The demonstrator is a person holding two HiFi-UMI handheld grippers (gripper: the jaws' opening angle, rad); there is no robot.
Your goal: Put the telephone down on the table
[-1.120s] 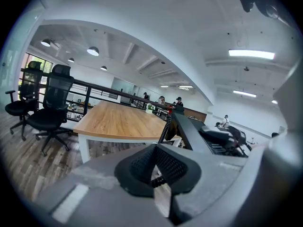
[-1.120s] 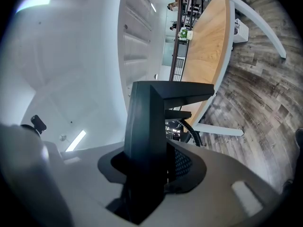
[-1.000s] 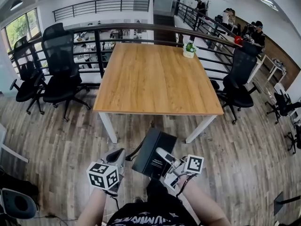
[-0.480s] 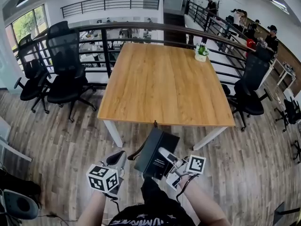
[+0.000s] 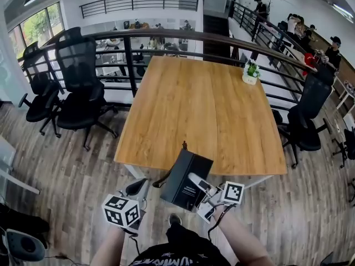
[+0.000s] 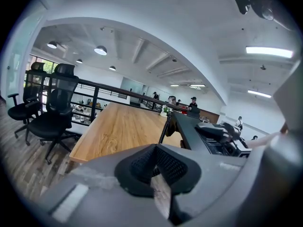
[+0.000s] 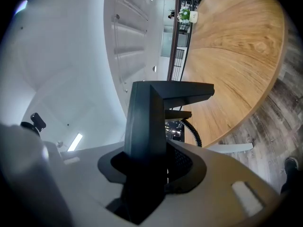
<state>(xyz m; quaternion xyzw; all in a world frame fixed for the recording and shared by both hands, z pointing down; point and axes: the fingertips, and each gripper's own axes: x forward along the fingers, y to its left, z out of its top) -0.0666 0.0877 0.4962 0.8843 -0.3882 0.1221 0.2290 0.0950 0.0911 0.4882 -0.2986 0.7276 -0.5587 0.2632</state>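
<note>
The light wooden table (image 5: 183, 110) has come closer — the right gripper (image 5: 203, 195) clamps the stiff, probably weighty black plastic telephone (image 5: 183, 182) by its edge, the left gripper (image 5: 136, 188) closed, empty.

Left: grey two-jaw left gripper (image 5: 138, 186), 7 o'clock in head view, jaws together.
Right: grey right gripper (image 5: 197, 183), 5 o'clock, jaws clamped on black box-shaped telephone (image 5: 183, 177).
Arms: bare forearms (image 5: 108, 245) extended toward 12 o'clock.
</note>
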